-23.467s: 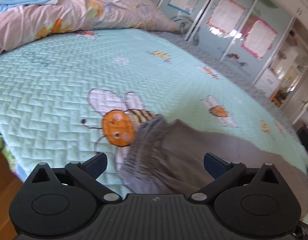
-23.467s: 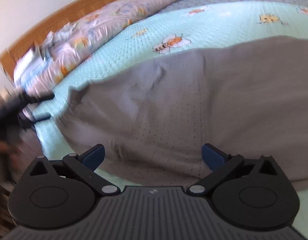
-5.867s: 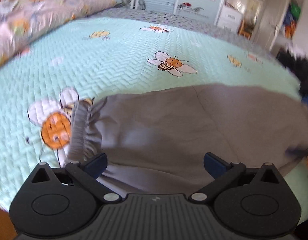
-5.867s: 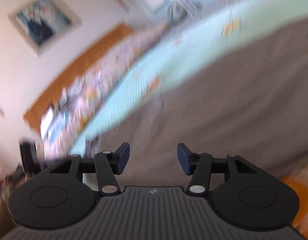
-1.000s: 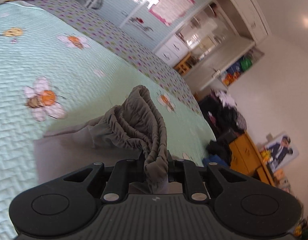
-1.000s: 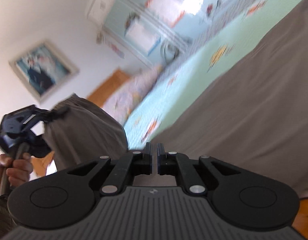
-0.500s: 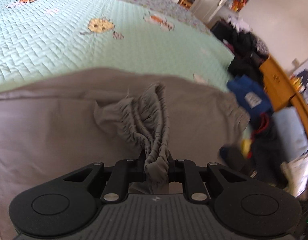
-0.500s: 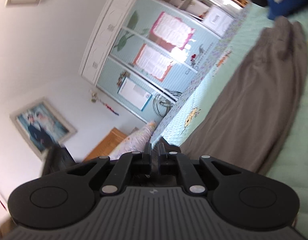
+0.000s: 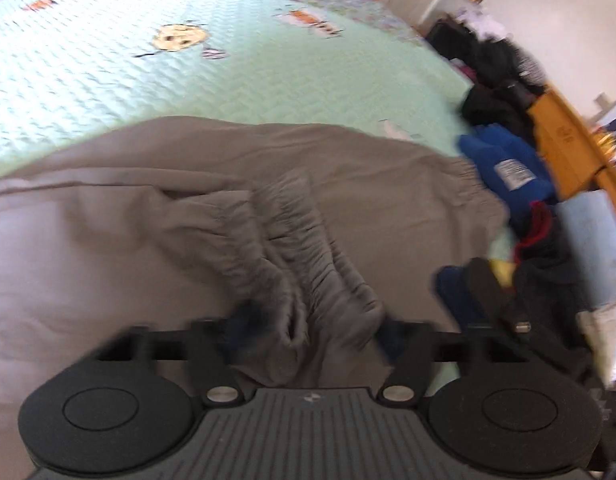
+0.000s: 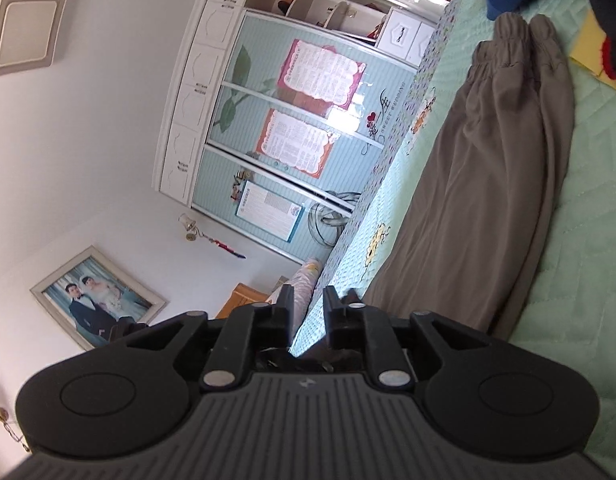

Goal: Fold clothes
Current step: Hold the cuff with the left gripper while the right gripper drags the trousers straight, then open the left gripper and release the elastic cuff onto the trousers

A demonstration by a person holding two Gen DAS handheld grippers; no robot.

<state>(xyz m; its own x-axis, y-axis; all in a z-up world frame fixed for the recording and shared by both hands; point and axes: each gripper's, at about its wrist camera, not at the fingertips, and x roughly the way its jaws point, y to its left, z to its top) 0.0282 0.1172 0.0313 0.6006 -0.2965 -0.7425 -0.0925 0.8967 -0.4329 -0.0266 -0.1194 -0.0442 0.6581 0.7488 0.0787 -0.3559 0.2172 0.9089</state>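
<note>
My left gripper is opening: its fingers stand well apart, and the gathered elastic waistband of the grey trousers lies slack between them, bunched into ridges, with no pad pressing on it. The blur on my fingertips keeps me from saying whether the cloth brushes either one. The trousers lie spread across the mint-green quilt, and everything else I place from them. The waistband sits folded over on top of the flat part of the trousers, near the end closest to me. Beyond the trousers, the quilt shows a yellow bee print. To the right of the trousers lies a heap of dark and blue clothes, just beside their hem.

My right gripper is rolled over on its side and is opening too; its jaws show a narrow gap, and I see nothing gripped in it, only the quilt edge behind. From that side the trousers run long and narrow away from me, folded lengthwise, their gathered end at the far tip. Past the trousers stands a wardrobe with pale blue sliding doors and posters.
</note>
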